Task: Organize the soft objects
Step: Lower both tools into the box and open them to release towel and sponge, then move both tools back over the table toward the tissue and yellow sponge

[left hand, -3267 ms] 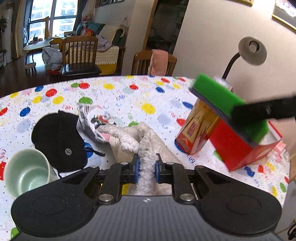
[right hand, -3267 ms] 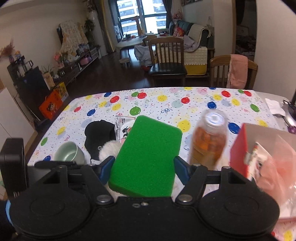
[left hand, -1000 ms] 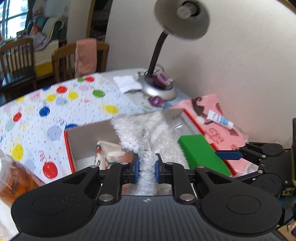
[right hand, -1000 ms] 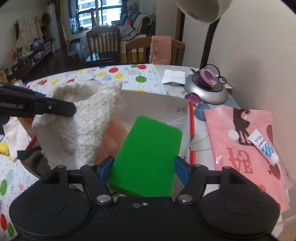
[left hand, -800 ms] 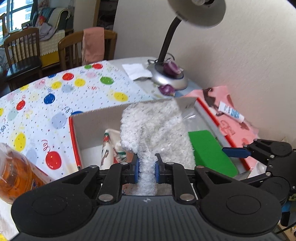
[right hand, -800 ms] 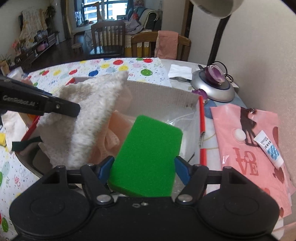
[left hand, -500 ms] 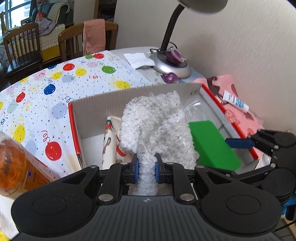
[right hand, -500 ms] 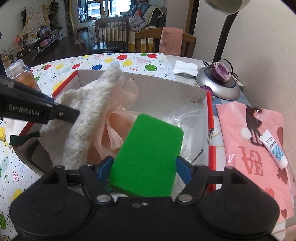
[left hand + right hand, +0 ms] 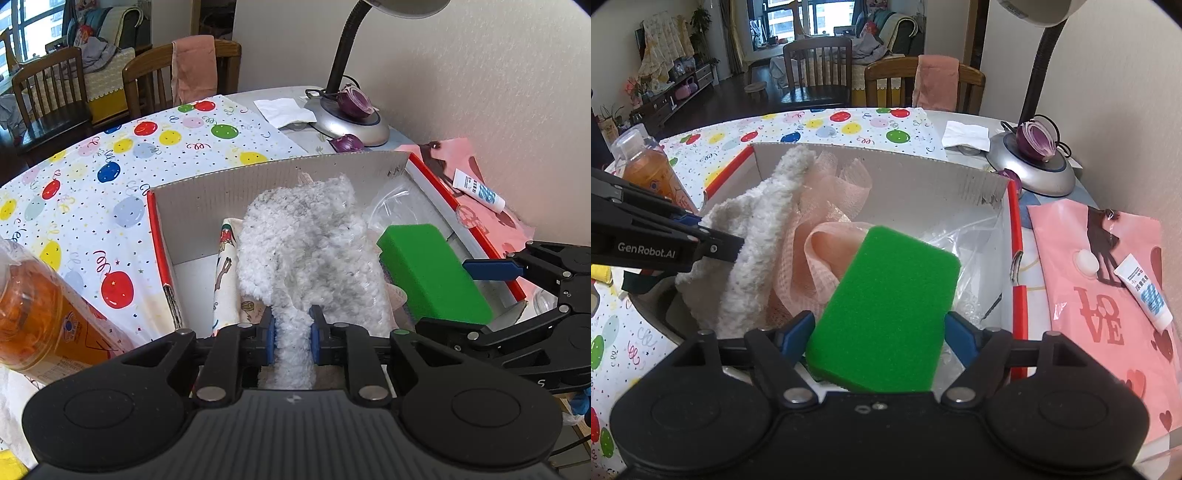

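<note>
**Both soft items over the box, sponge being let go**

Left gripper (image 9: 291, 339) pinched tight on a fold of the white fluffy cloth (image 9: 306, 251), which hangs down into the red-edged cardboard box (image 9: 236, 184), low enough to settle onto the pink mesh (image 9: 827, 236) once freed. Right gripper (image 9: 877, 332) jaws are opening around the green sponge (image 9: 886, 314), pads seemingly just clear of its sides (sponge tilted, over the clear plastic inside the box). Judged: release into the box under way. Orange bottle (image 9: 33, 314) stands outside, beside the box wall.
</note>
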`<action>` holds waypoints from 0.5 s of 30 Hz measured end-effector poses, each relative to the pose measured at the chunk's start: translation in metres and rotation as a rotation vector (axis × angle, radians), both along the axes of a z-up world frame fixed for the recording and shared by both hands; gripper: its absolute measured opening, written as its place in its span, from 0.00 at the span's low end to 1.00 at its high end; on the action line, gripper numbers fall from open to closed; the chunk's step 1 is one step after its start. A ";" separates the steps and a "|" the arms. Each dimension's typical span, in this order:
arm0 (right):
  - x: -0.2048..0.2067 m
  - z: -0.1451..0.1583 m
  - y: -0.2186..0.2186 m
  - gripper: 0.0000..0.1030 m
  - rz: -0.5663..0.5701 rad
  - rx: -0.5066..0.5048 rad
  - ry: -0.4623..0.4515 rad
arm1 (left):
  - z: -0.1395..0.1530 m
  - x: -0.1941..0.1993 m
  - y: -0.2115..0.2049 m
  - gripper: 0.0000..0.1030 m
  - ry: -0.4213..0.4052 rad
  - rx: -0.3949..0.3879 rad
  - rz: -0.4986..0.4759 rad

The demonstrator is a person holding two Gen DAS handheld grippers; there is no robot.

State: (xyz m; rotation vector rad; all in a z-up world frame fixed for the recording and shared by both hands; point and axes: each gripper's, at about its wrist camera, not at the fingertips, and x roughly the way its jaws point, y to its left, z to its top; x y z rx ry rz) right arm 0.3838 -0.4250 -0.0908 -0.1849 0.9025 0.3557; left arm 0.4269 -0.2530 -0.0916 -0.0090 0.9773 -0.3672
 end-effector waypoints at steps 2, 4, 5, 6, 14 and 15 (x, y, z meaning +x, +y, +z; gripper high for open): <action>-0.001 0.001 -0.002 0.75 -0.001 0.009 -0.002 | 0.001 -0.002 0.000 0.17 -0.007 0.002 -0.001; -0.002 0.003 -0.003 0.76 0.000 0.023 -0.004 | 0.002 -0.004 0.000 0.19 -0.013 0.005 -0.001; -0.003 0.005 -0.004 0.78 0.001 0.030 -0.007 | 0.002 -0.005 0.001 0.21 -0.016 0.004 -0.002; -0.004 0.007 -0.004 0.80 0.000 0.035 -0.012 | 0.003 -0.006 0.001 0.24 -0.019 0.003 -0.004; -0.015 0.026 -0.007 0.84 0.007 0.071 -0.051 | 0.015 -0.017 0.005 0.70 -0.069 -0.016 -0.004; -0.017 0.029 -0.008 0.85 0.004 0.078 -0.056 | 0.017 -0.019 0.006 0.70 -0.074 -0.025 -0.003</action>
